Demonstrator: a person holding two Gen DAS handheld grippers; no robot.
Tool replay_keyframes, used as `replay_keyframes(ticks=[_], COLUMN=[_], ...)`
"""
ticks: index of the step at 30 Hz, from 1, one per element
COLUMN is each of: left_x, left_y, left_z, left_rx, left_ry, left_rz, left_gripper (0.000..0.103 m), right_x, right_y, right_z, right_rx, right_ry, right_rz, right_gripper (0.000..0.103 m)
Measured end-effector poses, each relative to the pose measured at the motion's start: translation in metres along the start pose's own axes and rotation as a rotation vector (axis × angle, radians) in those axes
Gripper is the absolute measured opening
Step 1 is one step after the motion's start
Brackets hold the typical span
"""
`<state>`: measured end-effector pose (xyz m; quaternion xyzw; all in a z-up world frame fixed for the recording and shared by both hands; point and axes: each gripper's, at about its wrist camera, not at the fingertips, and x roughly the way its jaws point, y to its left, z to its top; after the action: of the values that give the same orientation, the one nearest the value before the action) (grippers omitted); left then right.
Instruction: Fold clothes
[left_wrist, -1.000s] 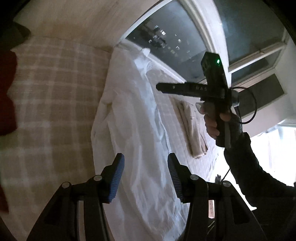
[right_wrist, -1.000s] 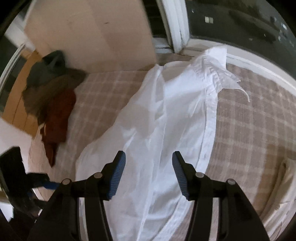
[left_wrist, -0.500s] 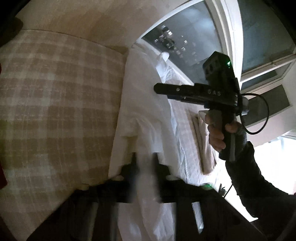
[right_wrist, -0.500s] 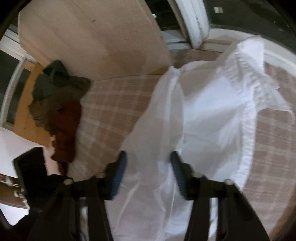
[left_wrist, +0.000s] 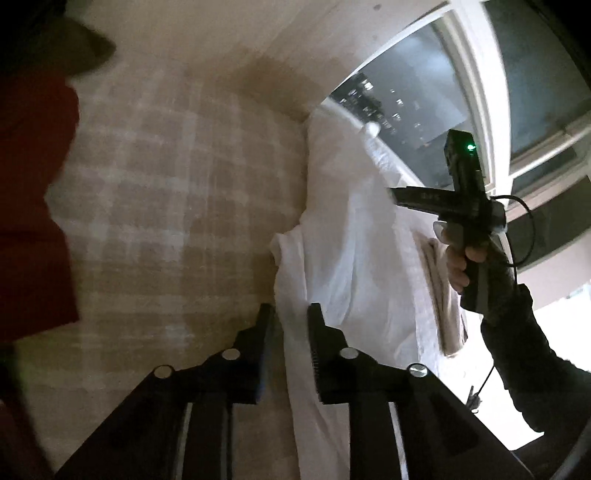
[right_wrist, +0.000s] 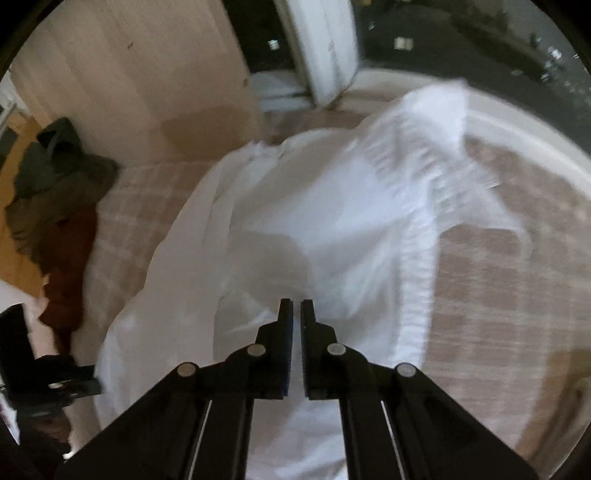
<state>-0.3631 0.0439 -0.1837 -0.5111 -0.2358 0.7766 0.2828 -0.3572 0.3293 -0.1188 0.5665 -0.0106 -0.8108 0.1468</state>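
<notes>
A white shirt (left_wrist: 351, 258) lies lengthwise on a plaid bedspread (left_wrist: 166, 221), collar toward the window. In the left wrist view my left gripper (left_wrist: 290, 317) is low over the shirt's near left edge. Its jaws are opening a little, with the cloth edge running between them. In the right wrist view my right gripper (right_wrist: 296, 310) is shut on a pinch of the white shirt (right_wrist: 332, 221) near its middle, and the cloth tents around the tips. The left wrist view also shows the right gripper (left_wrist: 393, 192) in a hand with a dark sleeve, fingers pushed into the shirt.
A red garment (right_wrist: 70, 266) and a dark olive one (right_wrist: 55, 177) are heaped at the bed's left side. A folded beige garment (left_wrist: 443, 295) lies right of the shirt. A pale wood panel (right_wrist: 147, 74) and a dark window (left_wrist: 406, 103) bound the far end.
Both grippers came down onto the shirt. The right jaws went from wide apart to shut on cloth. The left jaws narrowed around the shirt's edge, then parted slightly. The shirt has bunched up.
</notes>
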Motion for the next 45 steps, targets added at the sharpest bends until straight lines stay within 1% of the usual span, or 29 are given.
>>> replay_keyframes(ticks=[1,3,4,5,6,8,10,11,12,14,15,17,18,19,20,21,23,24,26,29,31,32,33,34,35,38,40,44,45], left_x=[0.0,0.001,0.005,0.01,0.013,0.013,0.006,0.002,-0.006,-0.023,-0.029,-0.033,-0.029,-0.025,-0.018,-0.012,-0.002,0.002,-0.001,-0.003,-0.006,-0.008,-0.011,-0.013,-0.018,-0.03,-0.033,-0.024,-0.019], left_y=[-0.002,-0.006,-0.009,-0.011,-0.01,-0.01,-0.01,-0.01,-0.008,-0.004,-0.004,-0.008,-0.008,-0.009,-0.012,-0.015,-0.023,-0.027,-0.032,-0.041,-0.045,-0.045,-0.045,-0.044,-0.041,-0.03,-0.023,-0.027,-0.031], left_z=[0.001,0.001,0.001,0.0,0.001,-0.001,-0.005,-0.008,-0.012,-0.02,-0.027,-0.039,-0.044,-0.047,-0.051,-0.054,-0.06,-0.062,-0.066,-0.068,-0.07,-0.071,-0.071,-0.072,-0.071,-0.064,-0.056,-0.032,-0.029], left_rx=[-0.005,-0.002,0.006,0.011,0.014,0.047,0.076,0.09,0.085,0.07,0.066,0.063,0.058,0.053,0.051,0.05,0.07,0.081,0.09,0.107,0.129,0.135,0.141,0.146,0.155,0.17,0.169,0.243,0.263], left_ry=[-0.004,0.001,0.005,0.016,0.025,0.039,0.046,0.049,0.05,0.049,0.047,0.055,0.064,0.074,0.081,0.088,0.092,0.084,0.065,0.032,0.025,0.029,0.031,0.033,0.031,0.02,0.014,0.017,0.023], left_rz=[-0.019,-0.029,-0.024,-0.03,-0.032,-0.005,0.049,0.077,0.073,0.055,0.044,0.018,-0.006,-0.032,-0.048,-0.063,-0.058,-0.057,-0.084,-0.142,-0.144,-0.139,-0.132,-0.126,-0.104,-0.046,-0.027,-0.039,-0.053], left_gripper=[0.034,0.034,0.034,0.034,0.034,0.034,0.032,0.032,0.032,0.032,0.032,0.032,0.032,0.032,0.032,0.032,0.032,0.032,0.032,0.033,0.033,0.033,0.032,0.033,0.033,0.032,0.033,0.032,0.032], right_x=[-0.01,-0.033,-0.043,-0.045,-0.041,-0.022,0.005,0.012,0.019,0.03,0.025,0.007,-0.001,-0.006,-0.011,-0.014,-0.014,-0.01,0.003,0.023,0.039,0.044,0.046,0.048,0.049,0.052,0.045,0.035,0.031], right_y=[0.006,0.026,0.038,0.054,0.072,0.1,0.115,0.108,0.101,0.087,0.083,0.085,0.091,0.106,0.12,0.135,0.167,0.184,0.211,0.226,0.235,0.235,0.232,0.228,0.224,0.211,0.199,0.19,0.187], right_z=[-0.001,-0.008,-0.012,-0.018,-0.024,-0.034,-0.041,-0.04,-0.039,-0.037,-0.035,-0.034,-0.035,-0.038,-0.041,-0.045,-0.053,-0.056,-0.056,-0.069,-0.072,-0.073,-0.073,-0.072,-0.072,-0.07,-0.068,-0.065,-0.063], right_rx=[-0.01,-0.047,-0.071,-0.112,-0.159,-0.236,-0.299,-0.282,-0.265,-0.223,-0.195,-0.172,-0.169,-0.183,-0.197,-0.212,-0.252,-0.271,-0.303,-0.353,-0.386,-0.39,-0.375,-0.36,-0.345,-0.292,-0.233,-0.147,-0.135], right_ry=[-0.03,-0.104,-0.13,-0.125,-0.094,-0.014,0.05,0.059,0.068,0.083,0.08,0.053,0.048,0.059,0.07,0.084,0.121,0.145,0.197,0.261,0.293,0.303,0.304,0.306,0.307,0.307,0.287,0.249,0.241], right_rz=[-0.014,0.011,0.042,0.104,0.152,0.188,0.134,0.085,0.036,-0.054,-0.069,-0.062,-0.048,-0.012,0.025,0.059,0.117,0.13,0.128,0.043,-0.003,-0.011,0.003,0.017,0.031,0.076,0.126,0.202,0.215], right_gripper=[0.005,0.007,0.007,0.007,0.007,0.007,0.007,0.007,0.002,0.003,0.004,0.006,0.007,0.008,0.014,0.028,0.045,0.045,0.045,0.045,0.045,0.045,0.038,0.028,0.011,0.008,0.007,0.007,0.007])
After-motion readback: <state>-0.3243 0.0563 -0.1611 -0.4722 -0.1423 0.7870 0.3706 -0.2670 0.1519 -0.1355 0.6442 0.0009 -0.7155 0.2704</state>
